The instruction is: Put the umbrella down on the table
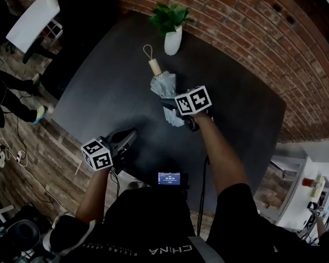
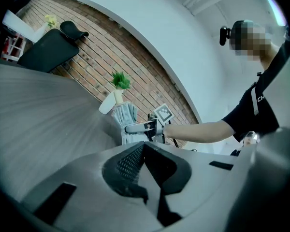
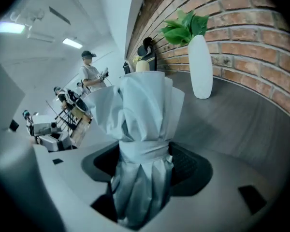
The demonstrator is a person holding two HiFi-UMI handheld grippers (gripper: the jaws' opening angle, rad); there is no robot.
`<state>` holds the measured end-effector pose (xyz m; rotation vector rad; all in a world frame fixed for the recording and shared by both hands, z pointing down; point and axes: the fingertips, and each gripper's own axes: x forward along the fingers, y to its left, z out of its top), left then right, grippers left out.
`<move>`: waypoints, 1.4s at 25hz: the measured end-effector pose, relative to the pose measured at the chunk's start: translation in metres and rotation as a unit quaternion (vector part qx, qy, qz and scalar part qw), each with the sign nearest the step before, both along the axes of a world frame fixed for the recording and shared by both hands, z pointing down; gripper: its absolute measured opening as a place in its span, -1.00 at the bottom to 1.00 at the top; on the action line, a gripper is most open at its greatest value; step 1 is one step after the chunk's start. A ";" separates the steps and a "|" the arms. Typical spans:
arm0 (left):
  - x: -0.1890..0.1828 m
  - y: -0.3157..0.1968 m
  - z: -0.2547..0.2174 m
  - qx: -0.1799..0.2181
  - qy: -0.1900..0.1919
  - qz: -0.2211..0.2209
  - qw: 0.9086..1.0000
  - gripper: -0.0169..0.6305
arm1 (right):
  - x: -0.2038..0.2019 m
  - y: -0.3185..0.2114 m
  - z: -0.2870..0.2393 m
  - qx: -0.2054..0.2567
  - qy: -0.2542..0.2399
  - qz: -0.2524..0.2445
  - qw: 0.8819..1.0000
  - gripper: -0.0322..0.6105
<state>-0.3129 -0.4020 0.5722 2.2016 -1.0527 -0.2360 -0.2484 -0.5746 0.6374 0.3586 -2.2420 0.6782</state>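
A folded pale grey umbrella [image 1: 165,87] with a wooden handle [image 1: 154,66] and cord loop lies lengthwise over the dark table [image 1: 109,92], handle pointing away toward the vase. My right gripper [image 1: 174,107] is shut on the umbrella [image 3: 144,115] at its strap band, the fabric bunched between both pads. Whether the umbrella rests on the tabletop I cannot tell. My left gripper [image 1: 127,136] hovers near the table's front edge, left of the umbrella, jaws together with nothing in them. In the left gripper view [image 2: 144,147] the umbrella [image 2: 126,121] and right gripper [image 2: 144,128] show ahead.
A white vase with a green plant [image 1: 172,36] stands on the table just beyond the handle, against the brick wall [image 1: 252,43]; it also shows as the vase [image 3: 200,67]. People stand off the table's left [image 1: 11,103]. A small screen [image 1: 169,178] sits at my chest.
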 end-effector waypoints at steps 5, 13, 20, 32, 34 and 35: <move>-0.004 -0.003 0.016 -0.020 -0.002 -0.011 1.000 -0.94 | -0.023 -0.025 0.019 0.025 0.077 -0.090 0.993 0.06; -0.006 -0.009 0.028 -0.038 -0.006 -0.017 0.999 -0.94 | -0.052 -0.043 0.045 0.079 0.153 -0.181 0.968 0.06; -0.009 -0.010 0.029 -0.038 -0.009 -0.017 0.999 -0.94 | -0.064 -0.048 0.049 0.133 0.138 -0.180 0.965 0.06; -0.001 -0.031 0.022 -0.030 -0.024 0.002 0.999 -0.94 | -0.067 -0.043 0.032 0.224 0.146 -0.206 0.941 0.06; 0.001 -0.035 0.021 -0.027 -0.028 0.009 0.999 -0.94 | -0.062 -0.041 0.026 0.231 0.145 -0.202 0.941 0.06; 0.002 -0.037 0.020 -0.026 -0.030 0.012 0.999 -0.94 | -0.059 -0.040 0.021 0.235 0.144 -0.199 0.941 0.06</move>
